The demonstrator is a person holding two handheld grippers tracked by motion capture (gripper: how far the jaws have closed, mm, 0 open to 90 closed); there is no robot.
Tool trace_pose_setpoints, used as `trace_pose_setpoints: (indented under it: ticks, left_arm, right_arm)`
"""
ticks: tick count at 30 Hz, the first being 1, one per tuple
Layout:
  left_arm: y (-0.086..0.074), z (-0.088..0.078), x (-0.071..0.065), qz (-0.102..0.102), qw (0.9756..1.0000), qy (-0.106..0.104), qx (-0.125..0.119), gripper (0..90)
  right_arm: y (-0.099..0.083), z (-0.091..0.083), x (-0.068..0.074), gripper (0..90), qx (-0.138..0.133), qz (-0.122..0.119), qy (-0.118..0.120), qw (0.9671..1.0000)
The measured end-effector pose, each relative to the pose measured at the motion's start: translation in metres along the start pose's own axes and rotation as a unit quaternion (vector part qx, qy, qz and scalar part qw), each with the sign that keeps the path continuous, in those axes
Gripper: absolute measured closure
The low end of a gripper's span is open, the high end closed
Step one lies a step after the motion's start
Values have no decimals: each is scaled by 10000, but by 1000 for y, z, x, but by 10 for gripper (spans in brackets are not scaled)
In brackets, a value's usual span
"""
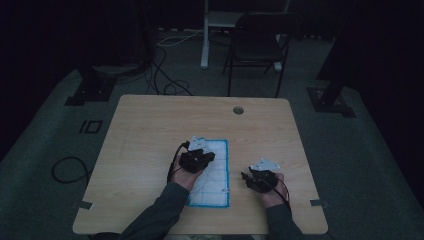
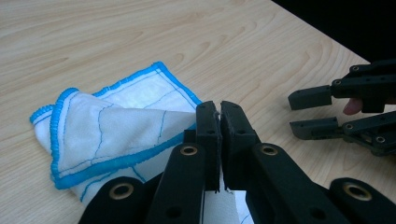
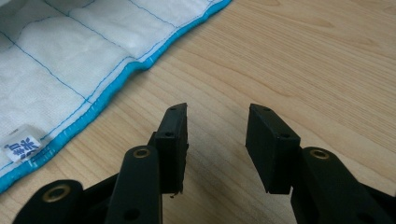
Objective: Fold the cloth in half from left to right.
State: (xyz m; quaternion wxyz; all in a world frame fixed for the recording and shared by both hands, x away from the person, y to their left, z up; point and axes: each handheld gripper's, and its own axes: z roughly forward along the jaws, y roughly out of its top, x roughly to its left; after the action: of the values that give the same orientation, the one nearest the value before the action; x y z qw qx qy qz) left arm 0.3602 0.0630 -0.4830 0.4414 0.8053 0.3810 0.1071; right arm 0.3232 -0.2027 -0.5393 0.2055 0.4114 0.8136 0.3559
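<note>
High view dim; gripper views bright.

Bare table [image 1: 150, 130] surrounds the cloth [image 1: 216, 175] (right gripper [image 1: 248, 181] just beside its edge).

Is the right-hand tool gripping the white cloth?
No: the right tool has its jaws apart over bare wood, beside the blue-edged cloth without touching it.
</note>
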Motion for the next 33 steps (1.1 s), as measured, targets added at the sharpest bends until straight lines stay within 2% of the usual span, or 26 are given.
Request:
trace_pose_setpoints:
  ticks: [23,33]
  left_arm:
    - [-1,28,-14,287,9989,31,382,876]
    - [-6,44,-16,303,9977,26,605,874]
  right_arm:
    - [0,1,1,587,16,-9,9,10000]
    - [0,1,1,587,21,-4,8,10000]
